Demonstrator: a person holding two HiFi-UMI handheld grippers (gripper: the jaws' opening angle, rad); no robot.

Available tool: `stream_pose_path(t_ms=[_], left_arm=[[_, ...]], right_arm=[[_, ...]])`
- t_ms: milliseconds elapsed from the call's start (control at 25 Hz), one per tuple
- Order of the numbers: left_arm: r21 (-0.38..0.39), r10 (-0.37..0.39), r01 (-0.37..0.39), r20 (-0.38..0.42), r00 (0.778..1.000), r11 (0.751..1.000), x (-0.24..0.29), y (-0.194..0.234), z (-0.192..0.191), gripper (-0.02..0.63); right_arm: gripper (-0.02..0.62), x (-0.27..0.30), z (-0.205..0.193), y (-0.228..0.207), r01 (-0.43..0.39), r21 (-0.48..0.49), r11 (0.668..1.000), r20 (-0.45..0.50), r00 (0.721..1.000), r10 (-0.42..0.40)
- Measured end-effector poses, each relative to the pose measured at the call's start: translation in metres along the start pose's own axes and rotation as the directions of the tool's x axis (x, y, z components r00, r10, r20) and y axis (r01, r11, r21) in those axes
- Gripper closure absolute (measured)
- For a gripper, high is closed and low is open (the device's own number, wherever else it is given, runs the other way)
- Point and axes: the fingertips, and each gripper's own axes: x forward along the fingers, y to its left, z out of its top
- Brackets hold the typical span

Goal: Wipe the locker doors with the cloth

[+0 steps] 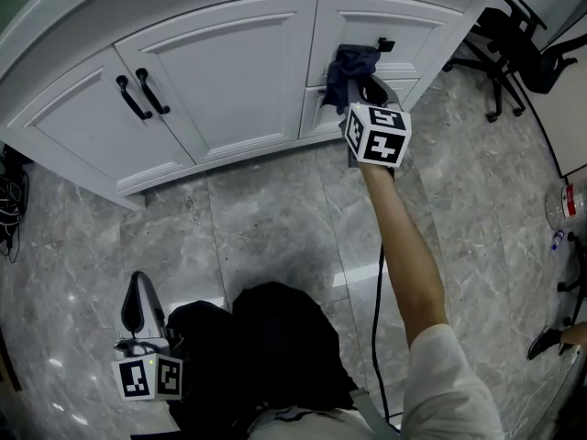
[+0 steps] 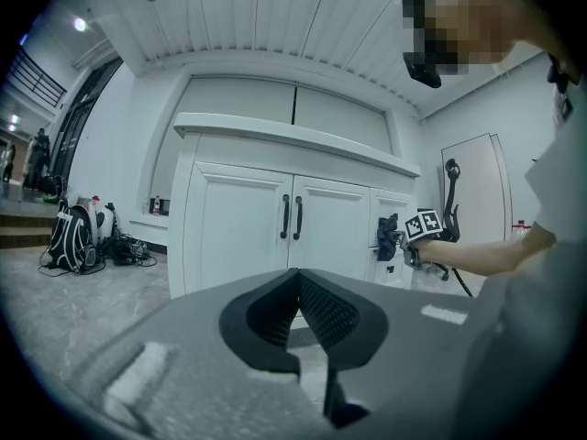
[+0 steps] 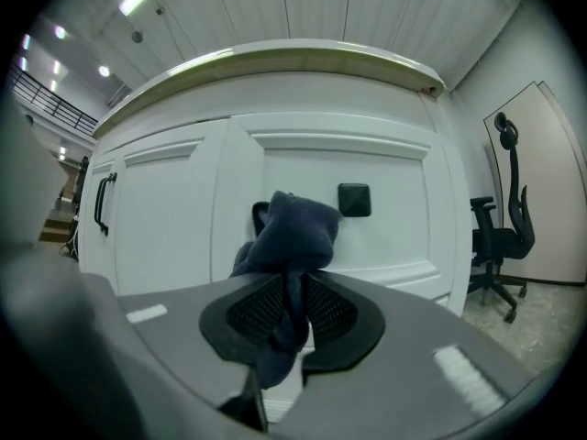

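White locker doors (image 1: 211, 81) with black handles (image 1: 142, 94) run along the cabinet front. A dark blue cloth (image 1: 351, 68) is bunched against the right-hand drawer front (image 1: 390, 21), next to its square black knob (image 3: 354, 199). My right gripper (image 1: 359, 94) is shut on the cloth (image 3: 292, 236), which sticks out ahead of the jaws toward the white panel. My left gripper (image 1: 138, 305) hangs low near the floor, far from the cabinet, jaws shut with nothing between them (image 2: 295, 324). From the left gripper view, the cloth (image 2: 387, 235) shows on the cabinet's right part.
Grey marble floor tiles (image 1: 275, 218) lie before the cabinet. A black office chair (image 1: 514, 49) stands at the right, close to the cabinet's end. A black cable (image 1: 376, 337) trails along my right arm. Bags (image 2: 78, 236) lie on the floor far left.
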Motion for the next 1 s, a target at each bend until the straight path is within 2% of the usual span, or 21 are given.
stream_pose_path(t_ms=[240,520,1000], left_arm=[[0.005,0.017,-0.017,0.003,1.000,1.000,-0.005,0.007,0.002,0.604],[0.013,0.021,-0.021,0.003,1.000,1.000,-0.006,0.008,0.004,0.604],[0.022,0.016,-0.016,-0.006,1.000,1.000,-0.003,0.000,0.003,0.604]], right_arm=[[0.529,-0.001,-0.015,0.037,-0.051,-0.083,0.995,-0.001,0.999,0.051],[0.528,0.002,-0.046,0.040,-0.071,-0.226,0.971,-0.053,0.997,0.060],[0.528,0.004,-0.061,-0.058,0.048,-0.308,0.950,-0.078,0.994,-0.075]])
